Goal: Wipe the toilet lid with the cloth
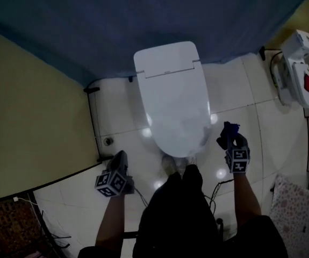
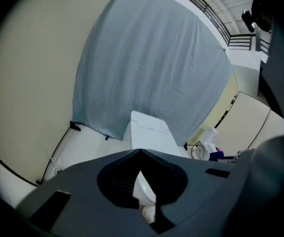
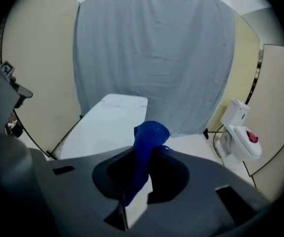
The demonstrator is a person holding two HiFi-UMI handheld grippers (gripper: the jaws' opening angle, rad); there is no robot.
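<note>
A closed white toilet lid (image 1: 173,98) is seen from above at the centre of the head view, on a white tiled floor (image 1: 116,114). A blue cloth (image 1: 230,129) is held bunched in the right gripper (image 1: 228,140), whose jaws are clamped on it. In the right gripper view a tuft stands up past the jaw tips and a tail hangs down between them. The cloth is found at 4 o'clock from the lid, just beside its front right edge and not over it. The left gripper (image 1: 120,157) is held at 7 o'clock from the lid, well apart from the cloth, its jaws closed tip to tip on nothing. A second toilet (image 1: 296,69) is seen at 2 o'clock, and a grey-blue sheet (image 1: 143,15) at 12 o'clock.
</note>
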